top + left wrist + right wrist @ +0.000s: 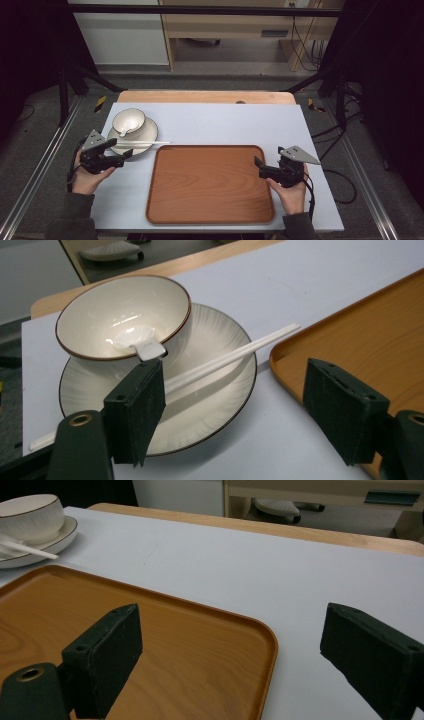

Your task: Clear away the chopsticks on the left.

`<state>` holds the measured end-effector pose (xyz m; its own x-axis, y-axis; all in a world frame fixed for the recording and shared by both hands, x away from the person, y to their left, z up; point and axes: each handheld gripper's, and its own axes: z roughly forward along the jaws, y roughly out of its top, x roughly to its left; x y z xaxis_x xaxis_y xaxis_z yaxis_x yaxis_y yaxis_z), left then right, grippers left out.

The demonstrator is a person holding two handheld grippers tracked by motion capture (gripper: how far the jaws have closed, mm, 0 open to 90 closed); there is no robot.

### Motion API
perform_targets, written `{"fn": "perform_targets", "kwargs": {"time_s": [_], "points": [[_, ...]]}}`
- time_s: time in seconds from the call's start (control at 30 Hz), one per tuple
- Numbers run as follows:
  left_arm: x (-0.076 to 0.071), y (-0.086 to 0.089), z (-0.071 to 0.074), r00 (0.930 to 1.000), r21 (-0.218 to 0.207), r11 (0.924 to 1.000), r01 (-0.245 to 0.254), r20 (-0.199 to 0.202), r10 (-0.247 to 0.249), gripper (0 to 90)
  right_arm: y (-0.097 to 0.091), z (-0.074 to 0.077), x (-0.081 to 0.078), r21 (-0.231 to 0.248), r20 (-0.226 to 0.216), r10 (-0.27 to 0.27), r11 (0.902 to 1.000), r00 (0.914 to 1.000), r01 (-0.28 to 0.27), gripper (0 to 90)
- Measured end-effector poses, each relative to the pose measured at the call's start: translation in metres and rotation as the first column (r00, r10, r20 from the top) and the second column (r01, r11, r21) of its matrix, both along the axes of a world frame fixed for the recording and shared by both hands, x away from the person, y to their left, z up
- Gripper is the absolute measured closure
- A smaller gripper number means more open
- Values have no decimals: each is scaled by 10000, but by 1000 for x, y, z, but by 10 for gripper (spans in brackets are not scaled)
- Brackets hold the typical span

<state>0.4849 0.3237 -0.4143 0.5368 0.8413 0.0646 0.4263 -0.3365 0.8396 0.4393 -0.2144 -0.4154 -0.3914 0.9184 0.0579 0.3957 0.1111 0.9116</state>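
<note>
Two grippers sit lowest in the high view: left gripper (122,156), jaws apart, nothing clamped, beside one plate (148,131) at left; right gripper (258,167), jaws apart, over one tray (210,185); one bowl (128,121), one spoon (145,347), two chopsticks (150,143) rest on that plate.

In the left gripper view, the left tongs (240,415) cover the middle of the chopsticks (225,358) and the plate's (210,410) near rim. The tray (360,345) is cut off at the right edge. In the right gripper view, the bowl (30,517) is cut off at the left edge.
</note>
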Motion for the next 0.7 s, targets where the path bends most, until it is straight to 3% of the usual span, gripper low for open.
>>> {"fn": "perform_targets", "kwargs": {"time_s": [0.07, 0.4, 0.7], "points": [[3, -1, -4, 10000, 288, 9996, -3, -88, 5, 252, 1, 0, 0, 14, -19, 42, 10000, 10000, -42, 99], [26, 4, -21, 9994, 634, 9977, -237, -254, 254, 290, 3, -3, 1, -121, -73, 112, 9999, 9999, -113, 102], [41, 9, -35, 9990, 531, 9981, -303, -313, 320, 345, 5, -4, 2, -252, -152, 149, 9996, 9998, -153, 103]]}}
